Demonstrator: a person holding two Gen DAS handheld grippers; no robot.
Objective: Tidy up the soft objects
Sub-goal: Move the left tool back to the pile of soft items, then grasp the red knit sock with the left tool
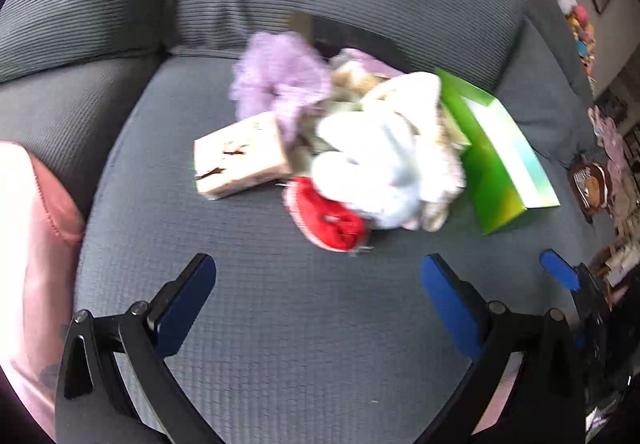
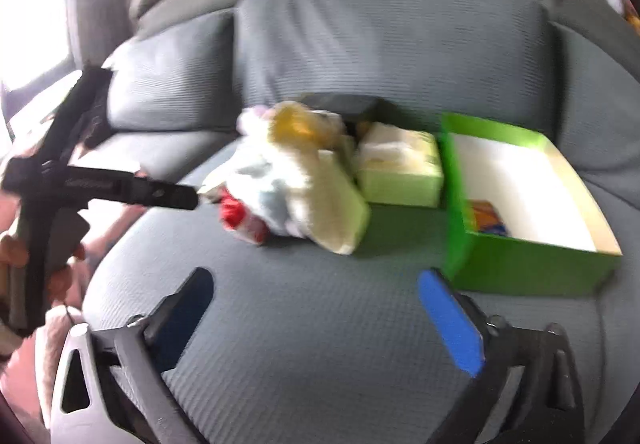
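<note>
soft toy pile (image 1: 360, 147) ahead of spread left gripper (image 1: 318, 292).

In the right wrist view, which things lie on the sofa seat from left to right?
Red soft item → white plush toy → small pale green box → open green box, which holds an orange item.

Ahead of the jaws, fluffy plush toys (image 1: 384, 159) lie on ribbed grey sofa cloth (image 1: 280, 324); right of them, a glossy green cardboard box (image 2: 520, 244)
</note>
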